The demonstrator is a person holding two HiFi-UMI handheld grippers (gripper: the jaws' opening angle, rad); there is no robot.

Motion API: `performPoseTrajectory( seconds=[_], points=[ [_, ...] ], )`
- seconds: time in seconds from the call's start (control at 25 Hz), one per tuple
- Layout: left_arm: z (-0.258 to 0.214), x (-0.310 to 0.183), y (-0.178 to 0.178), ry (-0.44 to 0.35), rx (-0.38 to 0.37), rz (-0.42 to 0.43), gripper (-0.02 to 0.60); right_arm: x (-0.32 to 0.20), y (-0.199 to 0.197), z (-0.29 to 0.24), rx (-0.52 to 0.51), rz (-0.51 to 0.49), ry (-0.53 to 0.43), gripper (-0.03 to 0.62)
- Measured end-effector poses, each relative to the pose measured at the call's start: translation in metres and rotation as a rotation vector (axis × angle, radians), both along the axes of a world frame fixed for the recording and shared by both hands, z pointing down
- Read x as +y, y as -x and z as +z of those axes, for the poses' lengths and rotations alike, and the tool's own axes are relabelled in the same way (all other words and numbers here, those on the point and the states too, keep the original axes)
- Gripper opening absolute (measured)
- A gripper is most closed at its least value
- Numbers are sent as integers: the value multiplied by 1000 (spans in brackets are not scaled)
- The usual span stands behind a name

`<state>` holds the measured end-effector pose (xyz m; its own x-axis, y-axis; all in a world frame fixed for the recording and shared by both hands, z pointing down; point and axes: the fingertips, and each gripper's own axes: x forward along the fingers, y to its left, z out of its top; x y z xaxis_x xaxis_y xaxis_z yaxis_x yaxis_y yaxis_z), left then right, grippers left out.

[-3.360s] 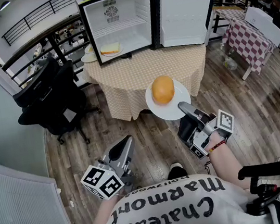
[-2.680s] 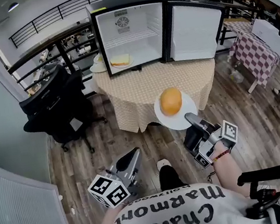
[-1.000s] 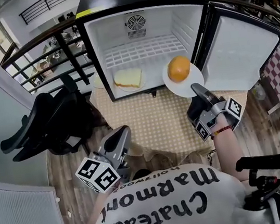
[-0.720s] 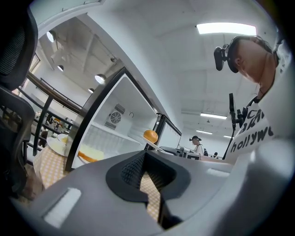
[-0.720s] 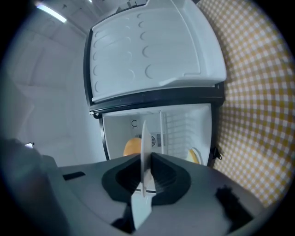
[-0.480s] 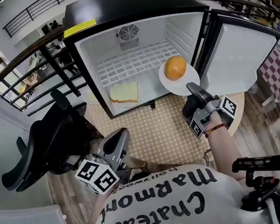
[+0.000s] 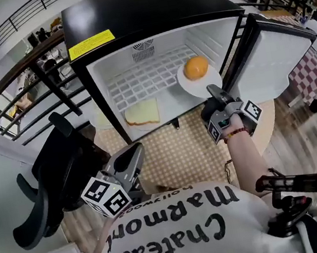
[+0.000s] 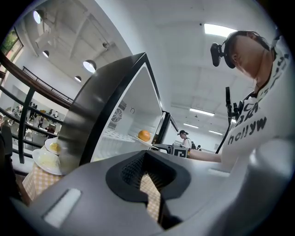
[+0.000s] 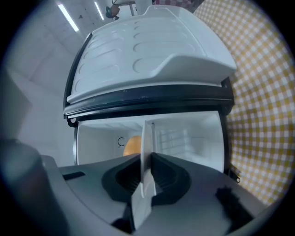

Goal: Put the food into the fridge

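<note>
The black mini fridge [image 7: 129, 14] stands open on a table with a yellow checked cloth [image 7: 180, 152]. My right gripper [image 7: 212, 91] is shut on the near rim of a white plate [image 7: 202, 83] that carries an orange bun [image 7: 196, 67]. It holds the plate level at the fridge mouth, on the right, at the height of the wire shelf [image 7: 139, 81]. In the right gripper view the plate [image 9: 147, 138] stands edge-on between the jaws, the bun [image 9: 131, 146] behind it. A sandwich [image 7: 142, 112] lies on the fridge floor. My left gripper [image 7: 131, 160] hangs low over the table edge, shut and empty.
The fridge door [image 7: 278, 53] is swung open to the right of the plate. A black office chair [image 7: 54, 181] stands at the left. Another plate of food [image 8: 48, 159] sits on the table beside the fridge's left wall. Black railings [image 7: 48, 69] run behind.
The fridge has come closer in view. My right gripper has carried the plate and bun forward to the fridge mouth at shelf height. The left gripper came along, still low.
</note>
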<state>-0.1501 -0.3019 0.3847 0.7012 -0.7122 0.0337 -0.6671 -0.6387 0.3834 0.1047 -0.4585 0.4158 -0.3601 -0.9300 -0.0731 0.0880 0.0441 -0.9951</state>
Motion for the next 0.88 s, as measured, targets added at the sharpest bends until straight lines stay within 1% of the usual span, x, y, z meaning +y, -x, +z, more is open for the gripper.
performPoseTrajectory(
  seconds=[0.16, 0.32, 0.6, 0.76, 0.88],
  points=[
    [-3, -10, 11, -4, 2, 31, 5, -10, 9, 2, 12, 34, 17, 32],
    [-2, -16, 21, 13, 11, 41, 5, -20, 16, 0, 44, 58, 29, 32],
    [0, -21, 30, 15, 29, 75, 5, -33, 25, -3, 82, 88, 49, 33],
    [3, -22, 38, 33, 37, 64, 5, -42, 28, -1, 76, 97, 51, 32],
    [2, -21, 43, 38, 46, 60, 5, -45, 29, -3, 110, 106, 58, 33]
  ],
)
